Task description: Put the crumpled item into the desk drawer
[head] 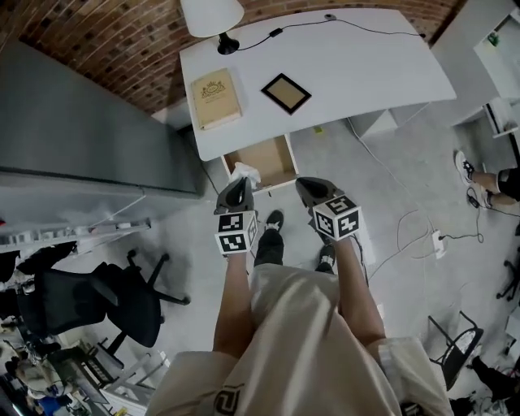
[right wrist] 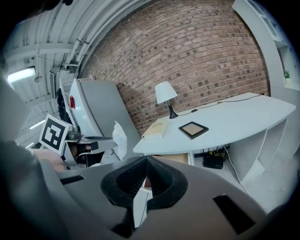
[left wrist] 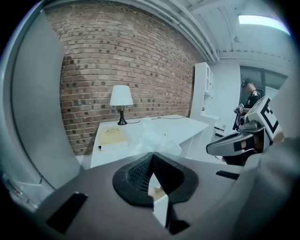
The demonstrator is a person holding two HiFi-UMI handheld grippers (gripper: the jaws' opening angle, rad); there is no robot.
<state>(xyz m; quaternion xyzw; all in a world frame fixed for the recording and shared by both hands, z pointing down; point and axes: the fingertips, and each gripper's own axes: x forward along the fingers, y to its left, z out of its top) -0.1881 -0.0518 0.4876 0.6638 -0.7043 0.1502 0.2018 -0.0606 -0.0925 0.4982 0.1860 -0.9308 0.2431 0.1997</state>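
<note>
My left gripper (head: 240,182) is shut on a crumpled white item (head: 246,172), a thin, translucent wad that sticks out past the jaw tips (left wrist: 152,136). It hangs just in front of the open wooden desk drawer (head: 268,158), near the drawer's front left corner. In the right gripper view the crumpled item (right wrist: 119,138) shows at the left, with the drawer (right wrist: 177,158) under the desk edge. My right gripper (head: 307,187) is beside the left one, shut with nothing in it (right wrist: 146,160). The left gripper's tips (left wrist: 151,155) meet on the wad.
The white desk (head: 366,65) carries a lamp (head: 213,16), a tan book (head: 215,97) and a small picture frame (head: 285,93). A grey cabinet (head: 89,130) stands left of the desk. An office chair (head: 122,301) is at the lower left, and cables (head: 414,227) lie on the floor.
</note>
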